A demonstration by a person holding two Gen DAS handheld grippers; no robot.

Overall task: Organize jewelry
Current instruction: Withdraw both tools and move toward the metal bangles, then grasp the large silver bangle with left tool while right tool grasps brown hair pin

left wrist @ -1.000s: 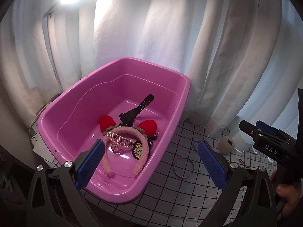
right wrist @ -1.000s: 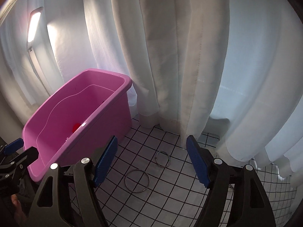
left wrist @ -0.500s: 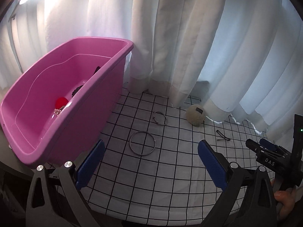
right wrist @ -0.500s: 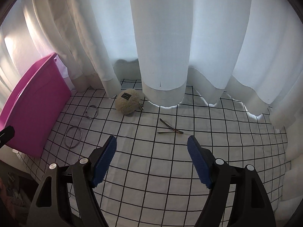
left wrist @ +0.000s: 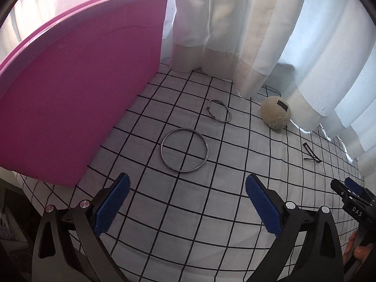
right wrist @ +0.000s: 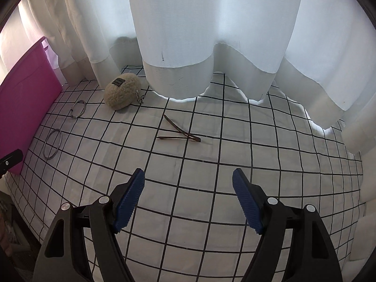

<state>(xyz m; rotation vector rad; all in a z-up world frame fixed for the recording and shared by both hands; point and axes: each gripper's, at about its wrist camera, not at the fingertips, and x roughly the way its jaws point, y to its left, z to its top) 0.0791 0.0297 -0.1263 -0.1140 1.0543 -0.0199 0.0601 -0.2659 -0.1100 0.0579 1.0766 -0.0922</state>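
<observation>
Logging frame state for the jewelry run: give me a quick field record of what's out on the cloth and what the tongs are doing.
surface: white cloth with black grid
bin: pink tub, at the left on the cloth
large bangle: flat on cloth, ahead of left tongs
small bangle: flat, beyond the large one
plush ball: with short chain, by the curtain hem
hair pins: two, crossed at one end, ahead of right tongs
left tongs: open, empty
right tongs: open, empty
backdrop: white curtain

A home room — white curtains [right wrist: 211,23] draping onto a grid-patterned cloth [right wrist: 211,164].
</observation>
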